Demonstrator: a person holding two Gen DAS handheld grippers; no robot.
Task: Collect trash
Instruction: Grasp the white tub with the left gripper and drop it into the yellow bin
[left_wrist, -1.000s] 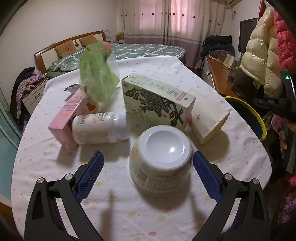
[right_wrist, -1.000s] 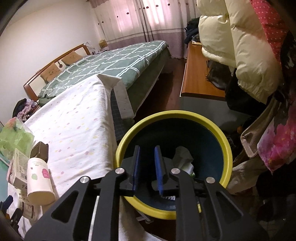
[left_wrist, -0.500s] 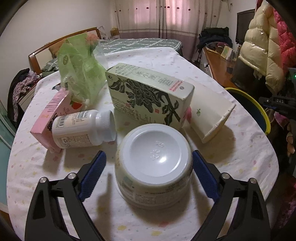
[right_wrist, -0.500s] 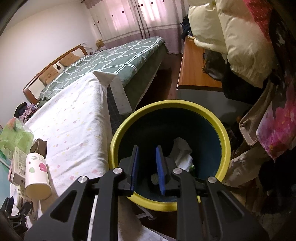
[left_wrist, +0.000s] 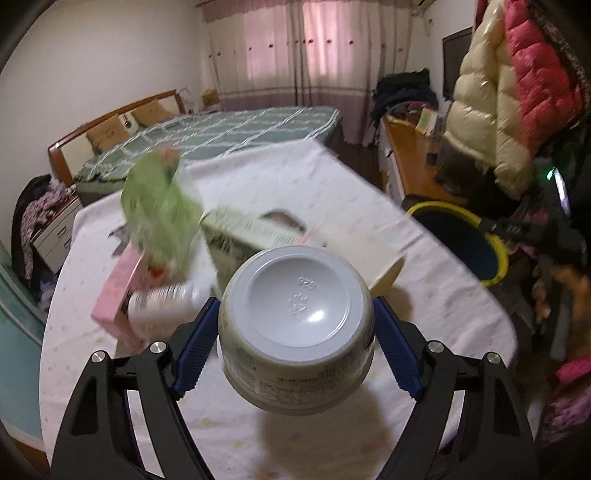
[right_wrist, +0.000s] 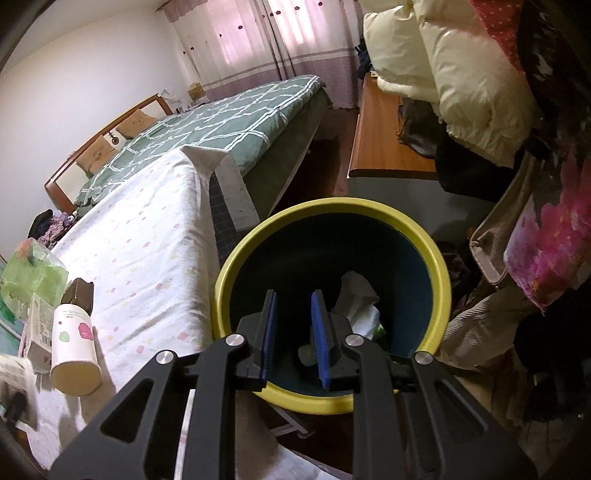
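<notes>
An upturned white instant-noodle bowl (left_wrist: 299, 306) hangs above the table (left_wrist: 436, 295), casting a shadow on the cloth. My left gripper (left_wrist: 295, 306) has its blue pads pressed on both sides of the bowl, the jaws still closing on it. In the right wrist view my right gripper (right_wrist: 293, 295) hovers over the yellow-rimmed bin (right_wrist: 332, 202), its jaws a narrow gap apart with nothing between them. Crumpled white paper (right_wrist: 356, 295) lies inside the bin. The bin (left_wrist: 443, 206) also shows beyond the table's right edge.
Behind the bowl lie a green plastic bag (left_wrist: 159, 206), a patterned carton (left_wrist: 240, 236), a pink box (left_wrist: 114, 299), a white bottle (left_wrist: 162, 299) and a paper cup (right_wrist: 74, 347). A bed, a wooden desk and hanging coats surround the table.
The left jaws closed onto the bowl and lifted it off the cloth; the view tilted up and blurred. The right gripper stayed over the bin.
</notes>
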